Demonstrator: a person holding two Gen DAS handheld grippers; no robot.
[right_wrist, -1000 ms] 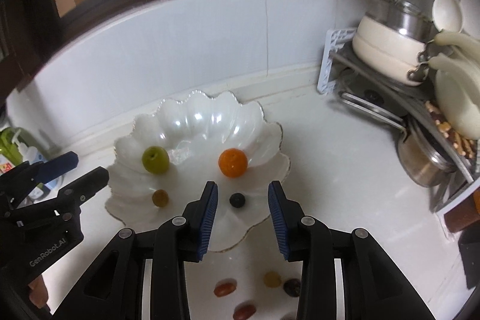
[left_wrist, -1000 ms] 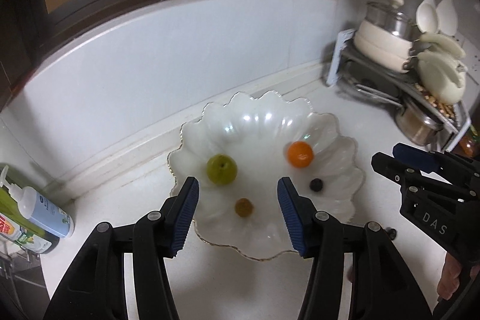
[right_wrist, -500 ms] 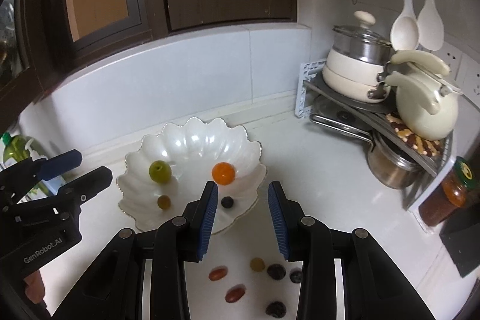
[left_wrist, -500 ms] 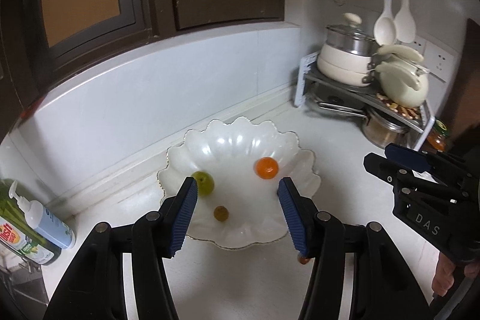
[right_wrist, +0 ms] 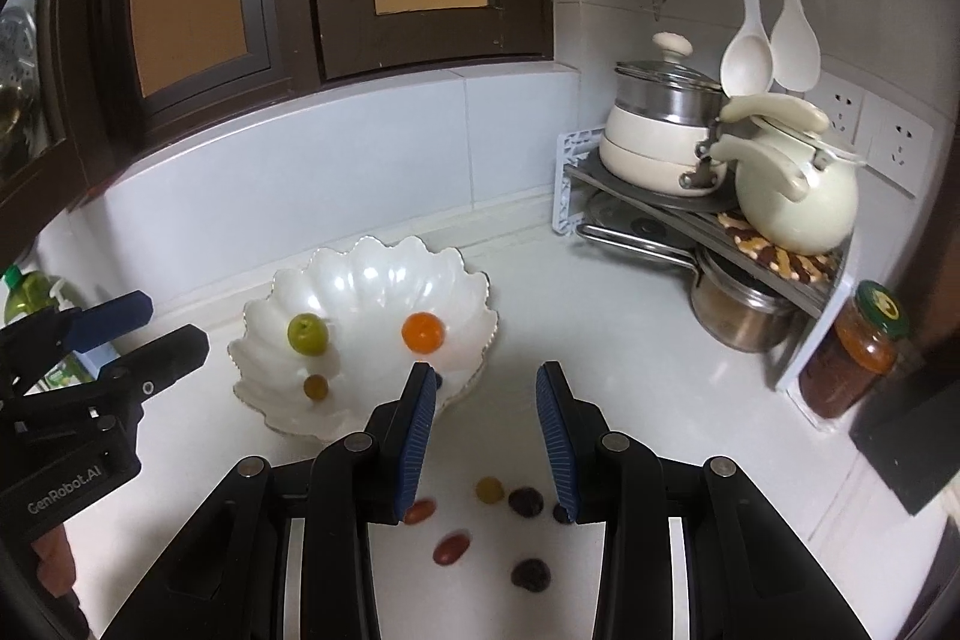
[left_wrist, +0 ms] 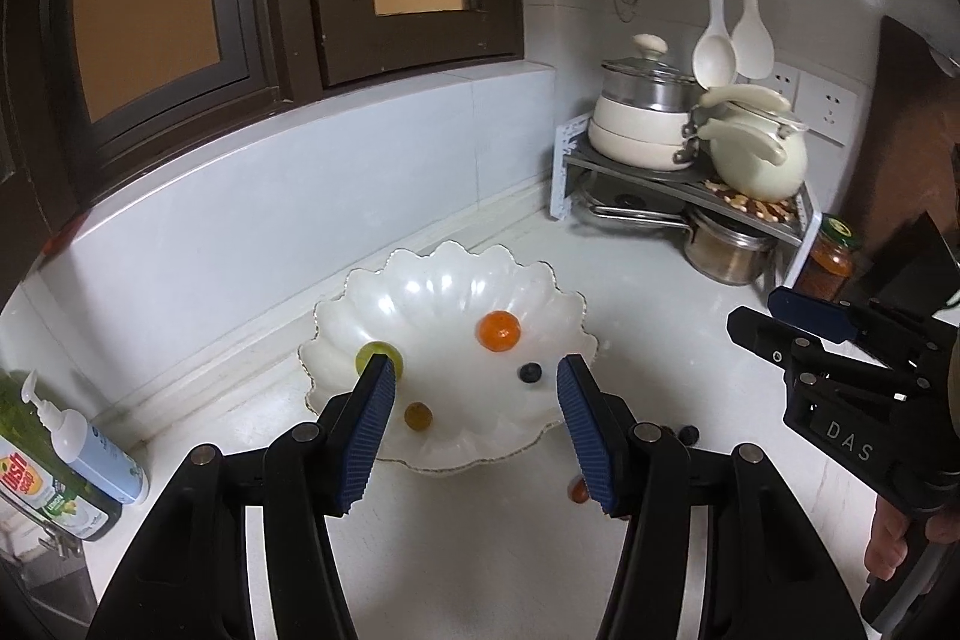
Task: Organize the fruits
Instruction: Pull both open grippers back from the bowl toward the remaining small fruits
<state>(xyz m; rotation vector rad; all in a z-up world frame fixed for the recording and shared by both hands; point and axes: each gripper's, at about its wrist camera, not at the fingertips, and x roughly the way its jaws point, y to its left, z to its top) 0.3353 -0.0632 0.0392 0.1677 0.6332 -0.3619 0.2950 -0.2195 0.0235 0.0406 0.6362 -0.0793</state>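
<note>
Left wrist view: the left claw (left_wrist: pixel 474 382) hangs wide open and empty above the near rim of the bowl (left_wrist: pixel 384 298). The green fruit (left_wrist: pixel 372 355) peeks past its left finger, the brown berry (left_wrist: pixel 417 415) and dark berry (left_wrist: pixel 530 372) sit between the fingers, and the orange (left_wrist: pixel 498 331) lies just beyond. All are round, with no long axis. The right claw (right_wrist: pixel 483 436) is also open and empty over the tabletop (right_wrist: pixel 600 340), with the bowl ahead to its left and loose fruits (right_wrist: pixel 489 490) scattered below it.

One bowl (right_wrist: pixel 360 280), four fruits inside, six on counter (right_wrist: pixel 600 370)
</note>
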